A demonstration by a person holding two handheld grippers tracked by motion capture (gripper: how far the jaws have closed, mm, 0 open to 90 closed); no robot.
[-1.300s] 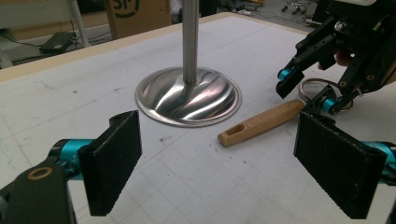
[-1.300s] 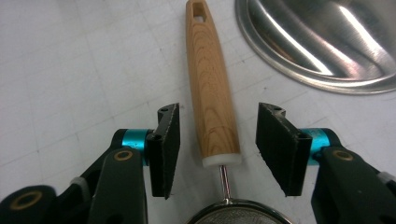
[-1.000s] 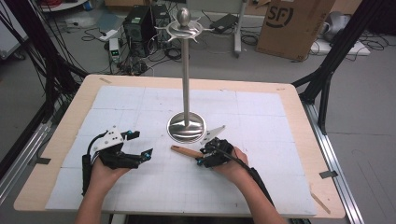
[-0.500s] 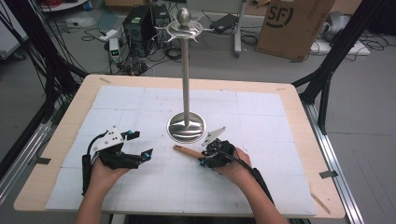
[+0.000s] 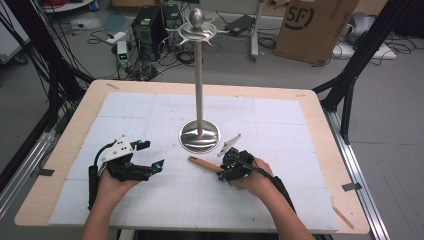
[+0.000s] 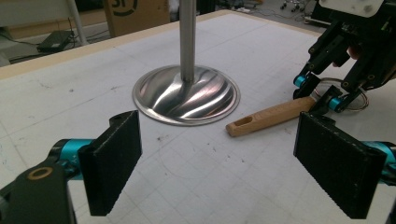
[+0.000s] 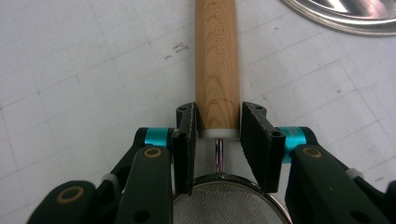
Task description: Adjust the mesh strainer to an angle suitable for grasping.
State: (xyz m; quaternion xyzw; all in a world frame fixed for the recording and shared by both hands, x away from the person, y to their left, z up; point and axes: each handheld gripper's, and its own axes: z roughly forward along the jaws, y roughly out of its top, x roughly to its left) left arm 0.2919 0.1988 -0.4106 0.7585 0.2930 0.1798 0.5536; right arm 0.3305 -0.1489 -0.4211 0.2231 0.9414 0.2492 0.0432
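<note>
A small strainer lies on the white mat in front of the metal stand. Its wooden handle (image 5: pixel 202 164) (image 7: pixel 217 60) points left, toward the stand's round base (image 5: pixel 199 136). My right gripper (image 5: pixel 227 170) (image 7: pixel 218 133) is shut on the handle's inner end, with the wire mesh bowl (image 7: pixel 219 205) just behind the jaws. My left gripper (image 5: pixel 157 167) (image 6: pixel 233 163) hovers low over the mat to the left, open and holding nothing. It looks across at the handle (image 6: pixel 271 116) and the right gripper (image 6: pixel 322 91).
The tall metal stand (image 5: pixel 199 75) has hooks at its top, and its shiny base (image 6: pixel 187 95) sits mid-table. The white gridded mat (image 5: pixel 280 120) covers the wooden table (image 5: pixel 320 115). Cables, a computer case and a cardboard box (image 5: pixel 315 25) lie on the floor beyond.
</note>
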